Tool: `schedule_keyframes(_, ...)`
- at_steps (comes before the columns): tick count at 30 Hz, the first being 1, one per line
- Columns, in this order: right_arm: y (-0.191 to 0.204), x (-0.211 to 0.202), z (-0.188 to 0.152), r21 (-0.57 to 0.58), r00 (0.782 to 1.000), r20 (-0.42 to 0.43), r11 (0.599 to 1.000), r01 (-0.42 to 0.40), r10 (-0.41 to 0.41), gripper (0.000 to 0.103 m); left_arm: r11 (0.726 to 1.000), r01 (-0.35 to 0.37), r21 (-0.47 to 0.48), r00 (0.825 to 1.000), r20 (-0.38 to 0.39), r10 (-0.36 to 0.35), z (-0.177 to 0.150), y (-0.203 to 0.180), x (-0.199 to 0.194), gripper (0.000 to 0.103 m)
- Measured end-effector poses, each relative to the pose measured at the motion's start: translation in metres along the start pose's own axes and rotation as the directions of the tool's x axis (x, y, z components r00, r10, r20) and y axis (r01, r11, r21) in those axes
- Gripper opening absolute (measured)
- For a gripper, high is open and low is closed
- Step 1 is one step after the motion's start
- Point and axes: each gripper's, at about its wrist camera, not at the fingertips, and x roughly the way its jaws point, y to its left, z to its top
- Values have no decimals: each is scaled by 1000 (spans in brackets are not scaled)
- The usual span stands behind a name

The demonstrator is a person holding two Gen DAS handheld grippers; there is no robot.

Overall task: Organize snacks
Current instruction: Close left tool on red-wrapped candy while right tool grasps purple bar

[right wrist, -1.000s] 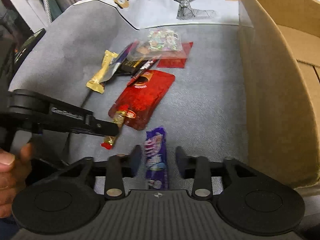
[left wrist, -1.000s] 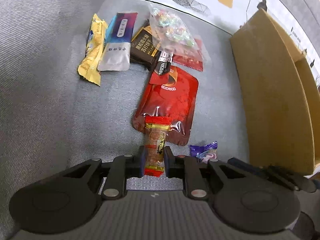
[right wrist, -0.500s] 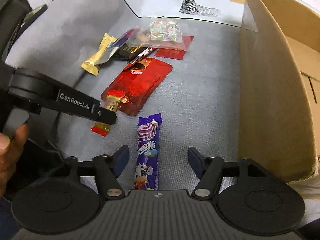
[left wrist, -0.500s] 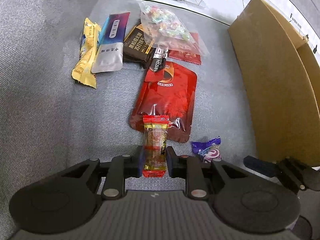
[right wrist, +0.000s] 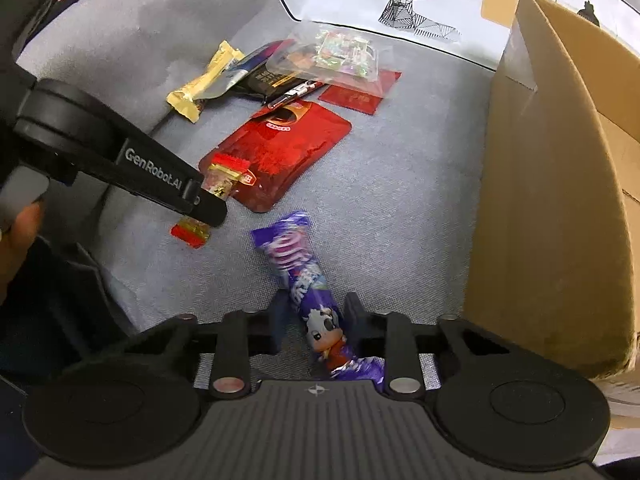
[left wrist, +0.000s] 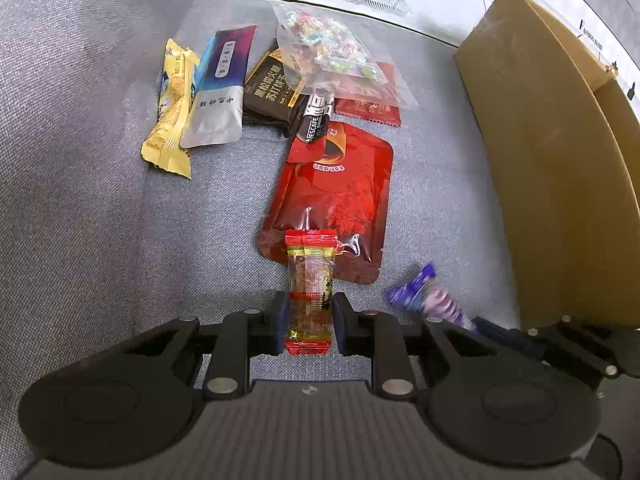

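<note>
My left gripper (left wrist: 309, 320) is shut on a small clear candy bar with red ends (left wrist: 310, 280), held just above the grey fabric; the right wrist view shows the bar (right wrist: 222, 178) in its fingers (right wrist: 200, 204). My right gripper (right wrist: 316, 308) points down at a purple milk candy stick (right wrist: 304, 276). Its jaws are closing on the stick, which lies tilted between the pads and touches them. In the left wrist view the purple stick (left wrist: 424, 300) looks blurred. An open cardboard box (right wrist: 560, 200) stands right of both grippers.
Behind the grippers lie a large red pouch (left wrist: 336, 200), a yellow bar (left wrist: 172, 112), a white and blue sachet (left wrist: 220, 92), a dark packet (left wrist: 268, 88), a clear bag of coloured sweets (left wrist: 328, 52) and a flat red packet (left wrist: 372, 108). A hand (right wrist: 16, 240) is at the left.
The right jaws widened around the purple stick, then closed in on it, and the stick has tilted. The left gripper keeps its hold on the candy bar in nearly the same place.
</note>
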Motion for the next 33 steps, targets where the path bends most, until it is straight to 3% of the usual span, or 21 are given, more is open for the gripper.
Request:
schedule_keyframes(7,-5,-17,11,55,995,103,998,-17,11,19,1000,-14,11,1000,14,14,-2,-2,0,24)
schedule_keyframes(14,-15,-42,19,108,973,228,993,-46,20,14,1000,12,-10,997,76,-12,-3,-1,-11,24)
schedule_keyframes(19,-23,-50,22,138,964,264,987,-76,37,9,1000,21,-14,993,116,-19,-5,-2,-20,24)
schedule_keyframes(22,-22,-40,20,127,979,193,987,-97,71,12,1000,15,-12,993,120,-14,-5,-2,-22,24)
schedule_keyframes(23,-20,-33,18,117,986,143,988,-99,82,23,1000,16,-13,993,119,-14,-4,-2,-21,24)
schedule_keyframes(24,-16,-27,16,102,991,108,991,-89,78,44,1000,17,-16,993,118,-15,-4,-1,-21,24)
schedule_keyframes(26,-3,-17,10,35,997,56,998,-51,49,59,1000,20,-18,993,118,-18,-4,-1,-21,24)
schedule_keyframes(31,14,8,1,-57,998,-51,998,23,-26,55,1000,11,-12,993,122,-10,-6,-1,-23,24)
schedule_keyframes(33,14,10,2,-56,998,-51,998,29,-32,26,1000,10,-15,992,128,-8,-7,0,-26,24)
